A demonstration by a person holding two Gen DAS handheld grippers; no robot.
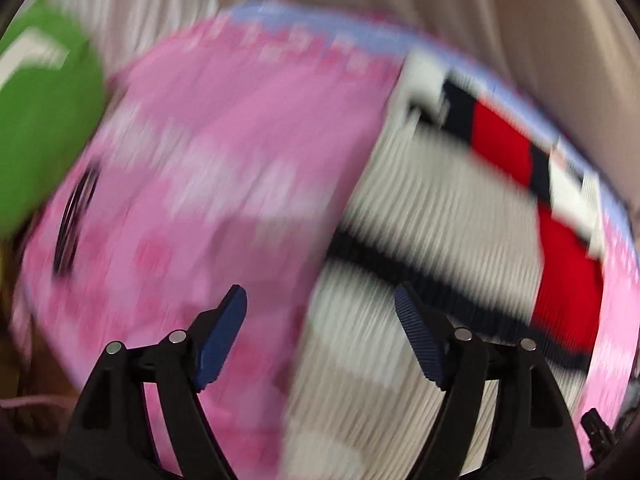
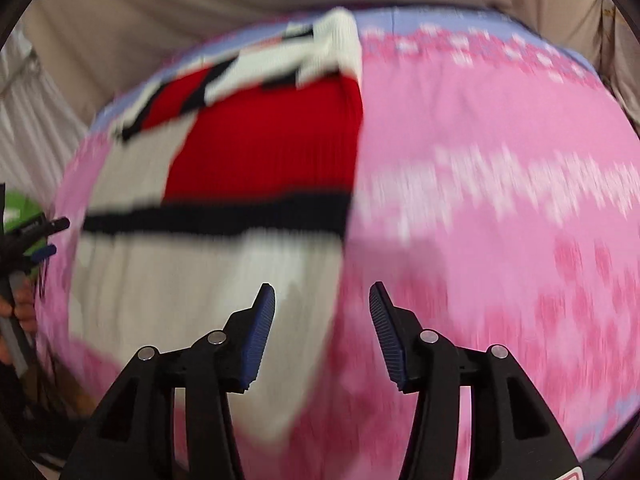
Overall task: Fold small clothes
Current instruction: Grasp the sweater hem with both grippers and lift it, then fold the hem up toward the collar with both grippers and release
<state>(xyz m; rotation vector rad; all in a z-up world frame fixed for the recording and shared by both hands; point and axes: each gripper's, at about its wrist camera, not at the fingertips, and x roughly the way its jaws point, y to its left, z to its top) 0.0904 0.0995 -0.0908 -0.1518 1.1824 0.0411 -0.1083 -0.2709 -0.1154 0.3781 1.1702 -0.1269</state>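
Both views are heavily smeared by motion blur, so fine detail is lost. In the left wrist view, the left gripper (image 1: pixel 320 312) sits at the bottom centre of the frame with its blue ribbed pads (image 1: pixel 220 340) spread wide apart and nothing between them. Above it, filling the right half of the frame, lies the small knitted garment in white ribbed fabric with red blocks and dark navy stripes (image 1: pixel 432 220), spread on the pink patterned cloth with a pale blue border (image 1: pixel 224 152) that covers most of the surface. A bright green object with a white mark (image 1: pixel 44 112) occupies the upper left edge of that frame; its nature cannot be told. Pale beige draped fabric (image 1: pixel 500 8) hangs across the top. In the right wrist view, the right gripper (image 2: pixel 322 312) is likewise at the bottom centre, released, its two fingers parted with a clear gap and holding nothing. Here the knitted garment (image 2: pixel 224 240) fills the left half of the frame, its right edge running roughly straight up from the gripper's gap, and the pink cloth (image 2: pixel 500 200) fills the right half. At the far left edge, the other gripper's dark tips (image 2: pixel 44 232) and part of a hand (image 2: pixel 20 304) show.
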